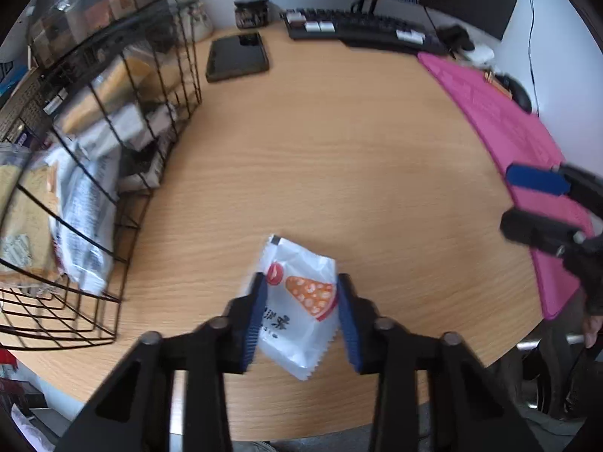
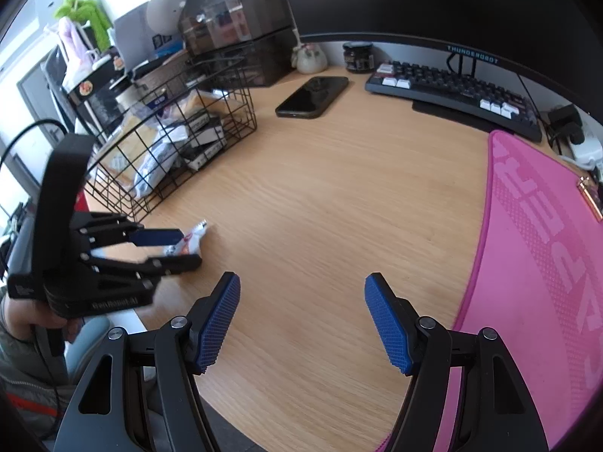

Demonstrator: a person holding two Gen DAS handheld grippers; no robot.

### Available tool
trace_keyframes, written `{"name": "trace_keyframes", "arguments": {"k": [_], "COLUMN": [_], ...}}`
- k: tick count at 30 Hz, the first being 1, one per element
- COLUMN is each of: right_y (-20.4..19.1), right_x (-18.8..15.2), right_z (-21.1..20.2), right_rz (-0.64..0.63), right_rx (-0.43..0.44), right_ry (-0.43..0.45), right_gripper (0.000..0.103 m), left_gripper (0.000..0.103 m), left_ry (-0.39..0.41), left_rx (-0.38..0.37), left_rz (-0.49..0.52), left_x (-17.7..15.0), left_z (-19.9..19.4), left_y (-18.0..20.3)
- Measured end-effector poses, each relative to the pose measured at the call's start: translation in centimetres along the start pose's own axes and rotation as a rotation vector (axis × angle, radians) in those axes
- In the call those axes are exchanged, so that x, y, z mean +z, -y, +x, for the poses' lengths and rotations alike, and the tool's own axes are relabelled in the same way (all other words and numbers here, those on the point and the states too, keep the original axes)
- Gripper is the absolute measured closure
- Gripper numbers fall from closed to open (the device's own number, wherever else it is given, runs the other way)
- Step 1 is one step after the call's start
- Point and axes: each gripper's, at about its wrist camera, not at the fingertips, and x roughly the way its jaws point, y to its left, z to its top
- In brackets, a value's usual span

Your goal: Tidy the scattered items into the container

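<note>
now the snack packet (image 1: 299,301) sits clamped between the left hand-held gripper (image 1: 301,293).

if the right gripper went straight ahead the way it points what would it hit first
Probably bare wooden desk; the open right gripper has nothing between its fingers, and the black phone lies farther along, though depth is unclear.

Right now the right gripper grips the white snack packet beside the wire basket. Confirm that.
Wrong gripper. The left gripper grips the white snack packet beside the wire basket, as the left wrist view shows. The right gripper is open and holds nothing.
</note>
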Motion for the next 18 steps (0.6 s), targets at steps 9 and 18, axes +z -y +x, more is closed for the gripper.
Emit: {"name": "trace_keyframes", "arguments": {"k": [9,18], "right_y": [-0.8,-2.7], "right_x": [0.6,1.1], "right_z": [-0.8,0.5], "right_rz": [-0.013,-0.047], "right_rx": [0.012,0.05], "right_ry": [0.026,-0.001], "right_gripper": [0.034,0.034], "left_gripper": [0.102,0.061], "left_ry": [0.043,-0.013], "left_rx": [-0.012,0.116], "left_rz": [-0.036,-0.081], "left_x": [1.0,-0.7], "left_z": [-2.2,-2.4], "left_y": [-1.6,-4.1]}}
